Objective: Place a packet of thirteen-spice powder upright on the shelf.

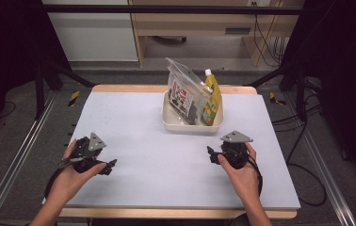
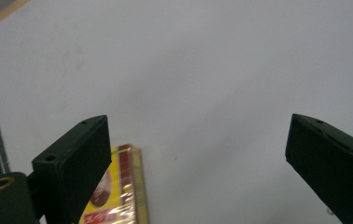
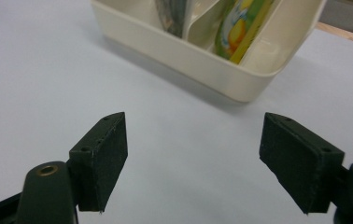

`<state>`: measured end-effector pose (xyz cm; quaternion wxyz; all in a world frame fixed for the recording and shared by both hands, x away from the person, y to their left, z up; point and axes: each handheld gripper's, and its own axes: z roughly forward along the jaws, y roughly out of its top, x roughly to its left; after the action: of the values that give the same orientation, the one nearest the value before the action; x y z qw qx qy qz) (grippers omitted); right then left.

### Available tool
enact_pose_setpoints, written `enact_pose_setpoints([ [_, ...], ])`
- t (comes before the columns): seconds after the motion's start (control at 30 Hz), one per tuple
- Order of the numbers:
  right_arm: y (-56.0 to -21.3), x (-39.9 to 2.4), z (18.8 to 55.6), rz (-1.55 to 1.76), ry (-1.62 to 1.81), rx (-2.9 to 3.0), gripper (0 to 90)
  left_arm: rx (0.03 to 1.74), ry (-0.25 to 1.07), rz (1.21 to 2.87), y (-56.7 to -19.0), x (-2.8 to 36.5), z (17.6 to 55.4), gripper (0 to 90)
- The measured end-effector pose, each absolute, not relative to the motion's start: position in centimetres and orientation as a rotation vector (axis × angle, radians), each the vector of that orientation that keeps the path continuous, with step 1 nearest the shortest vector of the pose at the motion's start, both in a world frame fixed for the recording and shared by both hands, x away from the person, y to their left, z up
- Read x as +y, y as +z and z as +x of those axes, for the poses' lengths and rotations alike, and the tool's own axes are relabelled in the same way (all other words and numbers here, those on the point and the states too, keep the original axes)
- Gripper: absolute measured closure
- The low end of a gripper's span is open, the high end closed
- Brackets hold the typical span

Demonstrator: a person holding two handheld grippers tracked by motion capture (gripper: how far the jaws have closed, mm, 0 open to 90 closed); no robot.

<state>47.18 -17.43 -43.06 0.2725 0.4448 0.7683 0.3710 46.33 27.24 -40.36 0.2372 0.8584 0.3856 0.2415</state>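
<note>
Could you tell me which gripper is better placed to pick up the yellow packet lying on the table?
Left, probably. The left gripper has open jaws, and the yellow packet lies flat on the table right by its left jaw. The right gripper, also open, faces the cream bin instead.

A lab recording station: black metal frame bars (image 1: 166,9) surround the pale blue-covered wooden worktop (image 1: 133,122), with loose black cables (image 1: 308,183) at the frame's right.
</note>
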Motion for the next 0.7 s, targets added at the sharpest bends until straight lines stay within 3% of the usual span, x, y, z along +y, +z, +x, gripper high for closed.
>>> enact_pose_setpoints([
  [0.33, -44.2, -16.8, 46.8, 1.041, 0.963, 2.075, 26.5, 1.268, 0.456, 2.451, -40.1, 30.9, 48.4, 8.0],
  [0.7, -44.6, -16.7, 46.9, 1.081, 0.946, 2.108, 22.0, 1.473, 0.345, 2.494, -41.8, 34.0, 49.8, 11.8],
])
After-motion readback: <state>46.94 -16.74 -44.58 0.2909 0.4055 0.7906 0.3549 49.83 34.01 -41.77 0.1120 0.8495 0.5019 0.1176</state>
